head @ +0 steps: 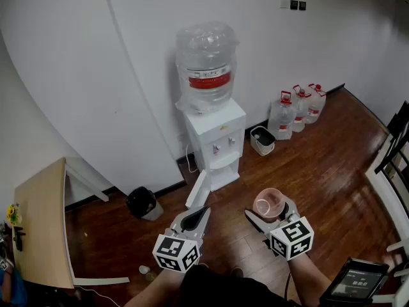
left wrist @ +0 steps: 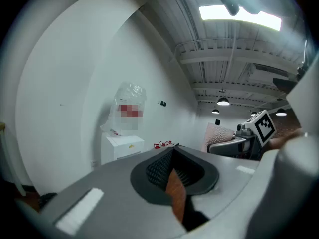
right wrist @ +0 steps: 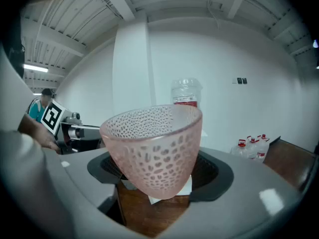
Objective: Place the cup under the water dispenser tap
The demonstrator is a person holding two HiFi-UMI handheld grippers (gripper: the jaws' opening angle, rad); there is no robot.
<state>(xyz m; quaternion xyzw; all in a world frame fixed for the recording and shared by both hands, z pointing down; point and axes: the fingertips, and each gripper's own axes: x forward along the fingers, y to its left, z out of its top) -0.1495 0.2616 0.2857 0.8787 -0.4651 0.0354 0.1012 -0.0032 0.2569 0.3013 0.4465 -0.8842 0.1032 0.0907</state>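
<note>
Pink dimpled translucent cup (right wrist: 154, 148) upright, clamped in right gripper (right wrist: 159, 183) jaws.

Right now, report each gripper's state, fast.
Left gripper: shut, holding nothing.
Right gripper: shut on the cup.

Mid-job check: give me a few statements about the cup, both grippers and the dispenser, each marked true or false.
The right gripper grips the pink cup. True.
The cup stands under the water dispenser taps. False: it is held in the air, well apart from the dispenser.
The left gripper holds a second cup. False: its jaws are together on nothing.
A large bottle sits on top of the dispenser. True.
</note>
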